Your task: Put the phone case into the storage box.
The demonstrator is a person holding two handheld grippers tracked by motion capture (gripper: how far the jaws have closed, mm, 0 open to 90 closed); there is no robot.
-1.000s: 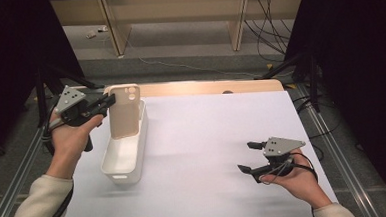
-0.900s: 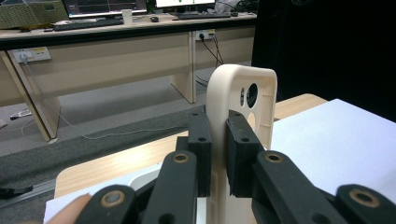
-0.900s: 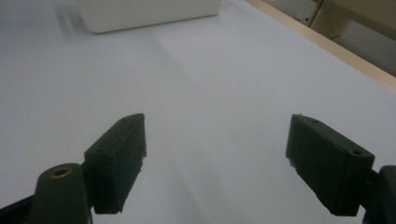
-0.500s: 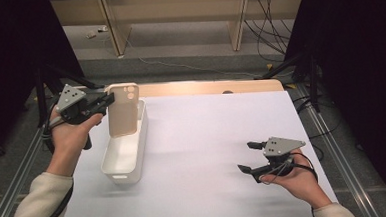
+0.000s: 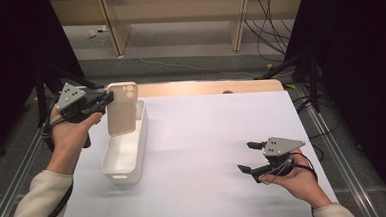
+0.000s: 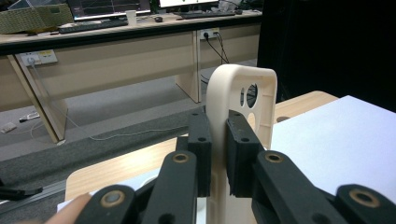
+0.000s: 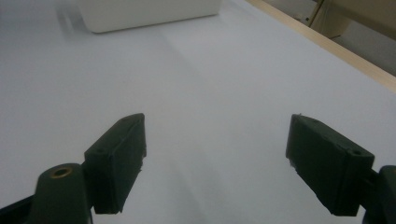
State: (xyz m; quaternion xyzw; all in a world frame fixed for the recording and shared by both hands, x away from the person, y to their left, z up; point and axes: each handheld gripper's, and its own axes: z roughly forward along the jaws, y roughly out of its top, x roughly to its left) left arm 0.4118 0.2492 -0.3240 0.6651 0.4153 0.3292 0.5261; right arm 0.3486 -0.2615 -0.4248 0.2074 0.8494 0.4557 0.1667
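Jaws of the left gripper [image 6: 215, 154] clamp a phone case [image 6: 236, 102], hiding its lower edge; right gripper [image 7: 215, 163] gapes.

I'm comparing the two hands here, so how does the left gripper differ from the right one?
The left gripper is shut on the beige phone case; the right gripper is open with nothing between its jaws. The left is raised above the white bin; the right is low over the white sheet. Both are hand-held.

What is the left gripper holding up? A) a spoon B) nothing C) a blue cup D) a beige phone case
D: the left gripper has its jaws shut on the edge of the beige phone case, held upright above the white bin.
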